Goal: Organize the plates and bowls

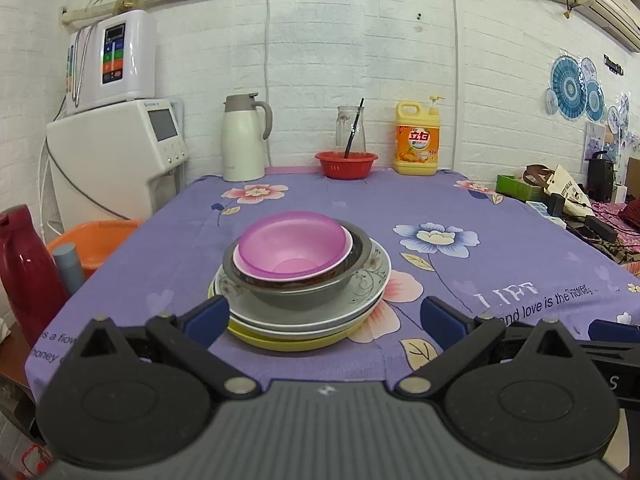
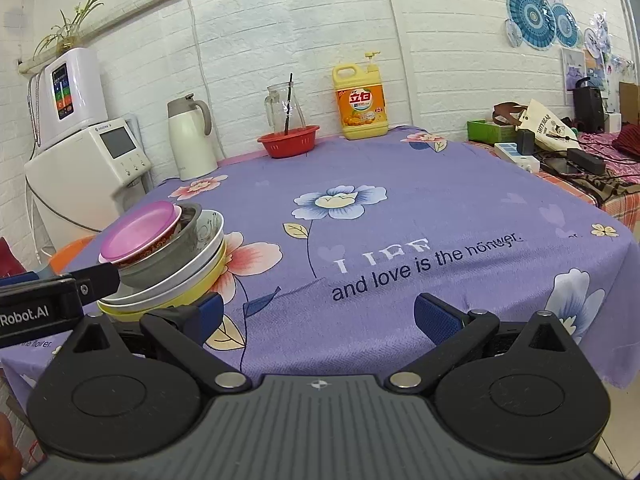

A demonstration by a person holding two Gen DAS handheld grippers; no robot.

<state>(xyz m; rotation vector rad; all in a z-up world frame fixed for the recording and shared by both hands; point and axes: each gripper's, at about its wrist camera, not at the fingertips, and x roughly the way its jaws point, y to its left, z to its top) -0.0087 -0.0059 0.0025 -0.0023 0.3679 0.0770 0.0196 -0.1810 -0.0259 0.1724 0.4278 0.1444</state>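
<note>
A purple flowered cloth (image 2: 400, 216) covers the bench. Near its front left edge, the bowls (image 1: 294, 250) sit nested on stacked plates (image 1: 316, 316). Left gripper (image 1: 320, 316) and right gripper (image 2: 316, 316) both have their jaws spread, empty.

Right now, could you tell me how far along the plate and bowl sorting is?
It seems finished or nearly so. The pink bowl sits nested in the other bowls on the plates, one stack on the table. The left gripper and right gripper are open and empty. I see no loose dishes left.
</note>
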